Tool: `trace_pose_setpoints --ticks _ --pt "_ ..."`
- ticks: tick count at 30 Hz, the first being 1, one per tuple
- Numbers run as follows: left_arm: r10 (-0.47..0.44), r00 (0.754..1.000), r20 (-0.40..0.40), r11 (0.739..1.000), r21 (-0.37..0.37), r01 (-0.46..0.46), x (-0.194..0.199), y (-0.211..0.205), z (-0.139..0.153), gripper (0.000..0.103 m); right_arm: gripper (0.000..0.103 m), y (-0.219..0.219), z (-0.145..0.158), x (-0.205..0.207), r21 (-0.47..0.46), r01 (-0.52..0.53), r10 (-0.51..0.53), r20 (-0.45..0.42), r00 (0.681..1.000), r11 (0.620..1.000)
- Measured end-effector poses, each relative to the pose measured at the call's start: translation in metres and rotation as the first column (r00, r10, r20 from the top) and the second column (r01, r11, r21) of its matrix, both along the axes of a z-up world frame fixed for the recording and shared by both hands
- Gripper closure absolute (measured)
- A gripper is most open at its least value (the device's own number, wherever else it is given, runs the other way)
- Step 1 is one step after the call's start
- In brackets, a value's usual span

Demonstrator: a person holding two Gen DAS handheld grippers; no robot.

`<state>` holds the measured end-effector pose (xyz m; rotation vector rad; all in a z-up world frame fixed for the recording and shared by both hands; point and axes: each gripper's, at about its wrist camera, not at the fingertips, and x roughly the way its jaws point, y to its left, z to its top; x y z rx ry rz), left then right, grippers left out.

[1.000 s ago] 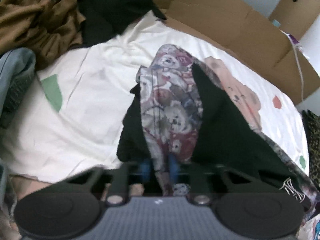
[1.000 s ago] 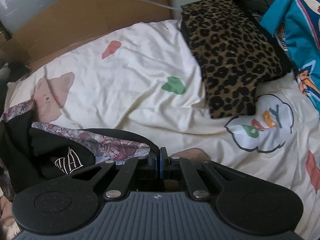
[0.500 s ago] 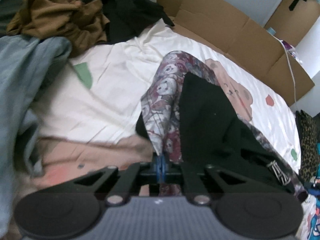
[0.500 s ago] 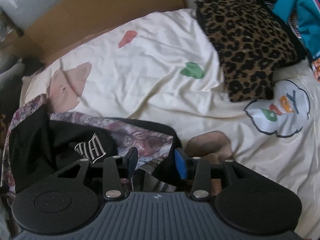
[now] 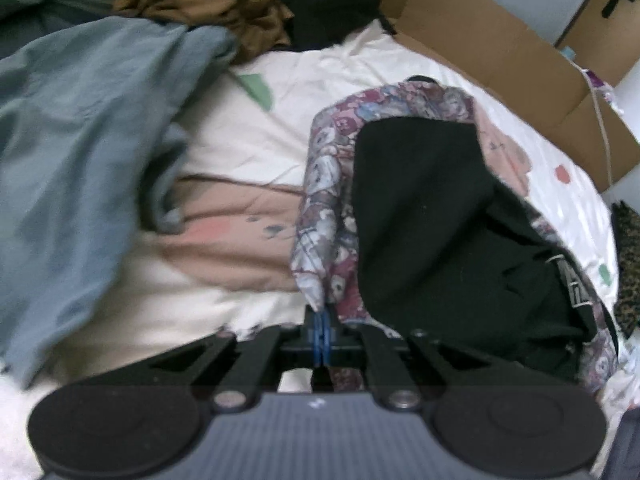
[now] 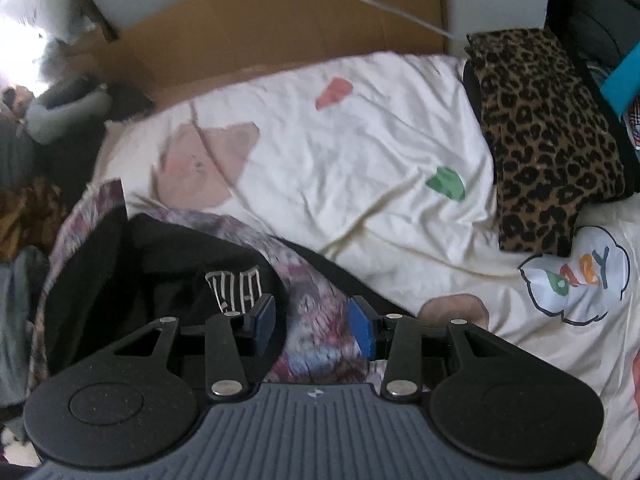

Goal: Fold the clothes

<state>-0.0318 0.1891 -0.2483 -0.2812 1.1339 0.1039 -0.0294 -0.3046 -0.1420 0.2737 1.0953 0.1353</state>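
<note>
A garment with a purple-and-grey cartoon print outside and a black lining (image 5: 420,208) lies on the cream bedsheet (image 5: 320,72), turned partly inside out, with a white-lettered label showing (image 6: 236,284). My left gripper (image 5: 322,328) is shut on a pulled-up corner of the printed fabric (image 5: 320,216), which stretches taut from the pads. My right gripper (image 6: 312,324) hangs open just above the other end of the same garment (image 6: 316,320); its blue pads (image 6: 362,330) stand apart and press on nothing.
A blue-grey garment (image 5: 80,152), a brown one (image 5: 208,4) and black clothes are heaped at the left. A folded leopard-print piece (image 6: 548,136) rests at the right of the sheet. Cardboard (image 6: 280,24) lines the far edge of the bed.
The right gripper has opened, let go of the garment's edge and lifted. The left gripper closed fully on the printed corner and drew it toward the near left, past the blue-grey garment.
</note>
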Motion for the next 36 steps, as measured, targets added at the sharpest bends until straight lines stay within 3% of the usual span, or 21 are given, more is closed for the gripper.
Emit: trace_pose_setpoints --ticks 13,16,18,25,29,31,36 --pt "0.069 0.998 -0.004 0.992 0.104 -0.069 -0.042 0.042 0.039 0.101 0.050 0.001 0.033 -0.025 0.083 -0.024 0.019 0.056 0.998 0.996" --pt "0.096 0.995 -0.019 0.990 0.107 -0.093 -0.054 0.053 0.040 0.101 0.046 0.003 0.040 -0.029 0.099 -0.035 0.028 0.074 0.997 0.994" --pt "0.113 0.993 -0.034 0.988 0.113 -0.108 -0.061 0.061 0.038 0.101 0.036 0.006 0.043 -0.031 0.100 -0.039 0.030 0.093 0.995 0.994" --pt "0.166 0.982 -0.093 0.979 0.138 -0.153 -0.083 0.083 0.027 0.101 0.033 0.015 0.046 -0.034 0.097 -0.028 0.017 0.114 0.993 0.995" --pt "0.162 0.981 -0.106 0.981 0.121 -0.149 -0.087 0.087 0.027 0.100 0.025 0.027 0.048 -0.035 0.064 -0.044 0.036 0.130 0.991 0.997" --pt "0.163 0.980 -0.113 0.980 0.133 -0.148 -0.086 0.087 0.028 0.096 0.024 0.033 0.050 -0.034 0.049 -0.049 0.042 0.134 0.990 0.998" --pt "0.176 0.974 -0.143 0.974 0.170 -0.151 -0.080 0.097 0.028 0.092 0.023 0.048 0.051 -0.026 0.055 -0.020 0.015 0.093 0.996 0.998"
